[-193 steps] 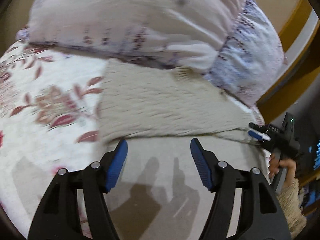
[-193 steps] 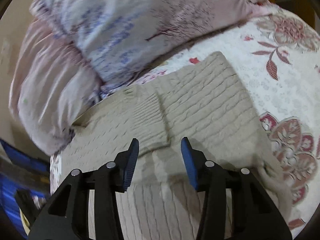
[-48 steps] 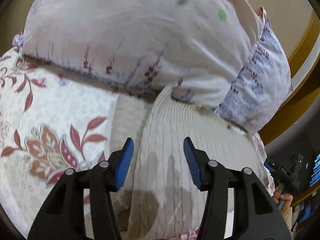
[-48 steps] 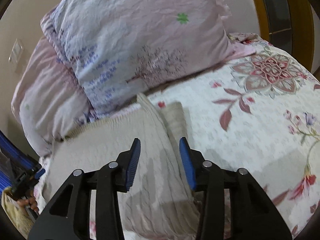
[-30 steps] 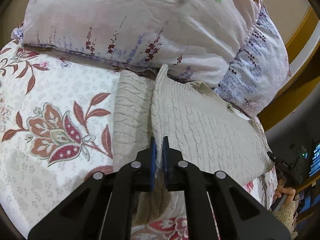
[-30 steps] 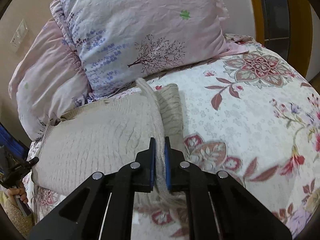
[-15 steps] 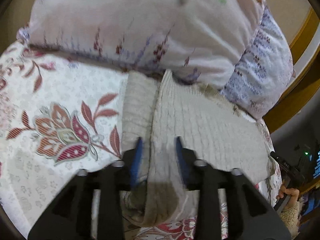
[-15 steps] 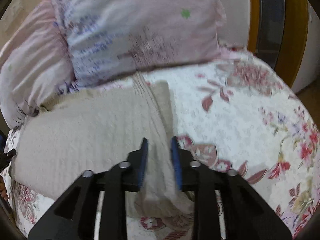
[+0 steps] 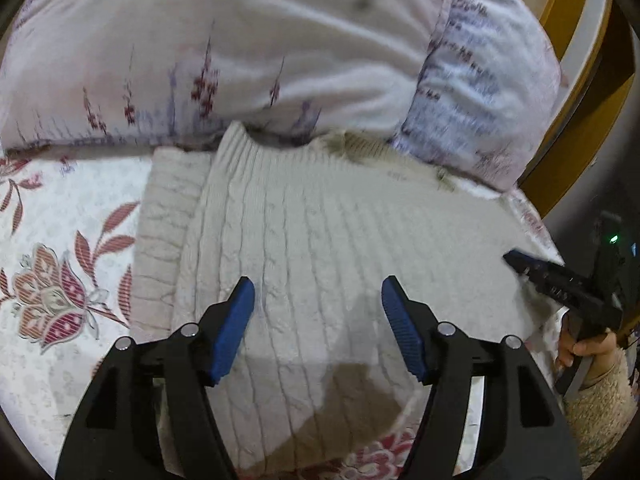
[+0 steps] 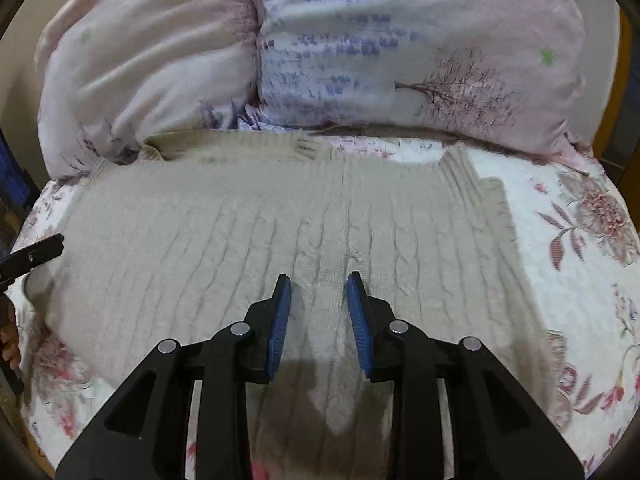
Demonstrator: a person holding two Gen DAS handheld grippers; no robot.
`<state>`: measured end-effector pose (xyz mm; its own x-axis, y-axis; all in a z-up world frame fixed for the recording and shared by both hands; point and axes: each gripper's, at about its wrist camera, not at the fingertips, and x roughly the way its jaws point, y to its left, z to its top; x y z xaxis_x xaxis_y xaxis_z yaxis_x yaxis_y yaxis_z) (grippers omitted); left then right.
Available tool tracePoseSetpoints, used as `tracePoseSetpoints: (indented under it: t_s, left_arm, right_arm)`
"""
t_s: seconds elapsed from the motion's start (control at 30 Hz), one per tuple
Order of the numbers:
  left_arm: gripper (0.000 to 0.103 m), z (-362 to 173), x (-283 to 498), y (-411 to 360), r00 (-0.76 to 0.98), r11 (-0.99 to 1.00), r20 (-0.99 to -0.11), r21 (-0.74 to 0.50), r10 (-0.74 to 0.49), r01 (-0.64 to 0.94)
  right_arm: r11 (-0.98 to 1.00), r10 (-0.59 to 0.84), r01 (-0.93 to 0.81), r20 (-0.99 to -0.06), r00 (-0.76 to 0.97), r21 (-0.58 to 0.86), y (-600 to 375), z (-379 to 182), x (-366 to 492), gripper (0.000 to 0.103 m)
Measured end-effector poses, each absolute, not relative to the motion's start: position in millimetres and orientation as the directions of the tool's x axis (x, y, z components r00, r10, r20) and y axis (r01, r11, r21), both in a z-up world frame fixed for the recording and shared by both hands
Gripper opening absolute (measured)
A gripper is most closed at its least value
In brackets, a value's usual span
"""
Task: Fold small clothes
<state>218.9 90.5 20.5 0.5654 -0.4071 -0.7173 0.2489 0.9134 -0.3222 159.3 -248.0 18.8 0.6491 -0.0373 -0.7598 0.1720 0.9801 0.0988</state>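
A beige cable-knit sweater [image 9: 328, 220] lies flat on the floral bedspread, with one side folded over onto itself. A ribbed edge [image 9: 240, 148] points toward the pillows. My left gripper [image 9: 318, 280] hovers over the folded layer. Its jaws are opening, the blue pads [image 9: 236, 320] are apart, and no cloth is pinched between them. In the right wrist view the sweater [image 10: 260, 224] spreads wide below my right gripper [image 10: 318, 278]. That gripper stands narrowly open just above the knit and grips nothing. Each gripper's tip shows at the edge of the other's view: the right gripper [image 9: 532, 268] and the left gripper [image 10: 36, 254].
Two large pale pillows [image 9: 208, 48] [image 10: 420, 52] lie against the sweater's far edge. The floral bedspread [image 9: 60, 248] [image 10: 580, 264] surrounds the sweater. A wooden bed frame [image 9: 580, 92] rises at the far right. A hand [image 9: 580, 348] in a fuzzy sleeve holds the right gripper.
A second ago both grippers were shut on the sweater's raised fold. Both have let go and opened, the fold lies flat, and each gripper has swung over the sweater's middle.
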Motion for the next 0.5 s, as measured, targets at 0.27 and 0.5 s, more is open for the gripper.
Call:
tracePoseSetpoints:
  t_s: [0.27,0.5]
  left_arm:
    - [0.08,34.2,216.0,132.7,0.611,0.866,-0.642,-0.472,-0.464,0.163]
    - [0.081,21.6,228.5,192.8,0.63,0.772,-0.629,-0.632,-0.455,-0.073]
  right_arm:
    - [0.973,0.001,0.17,-0.743,0.67,0.155,-241.2,30.3,156.6,0.042]
    - [0.982,0.089,0.066,-0.732,0.676,0.18,-199.0,32.3,174.8,0.044]
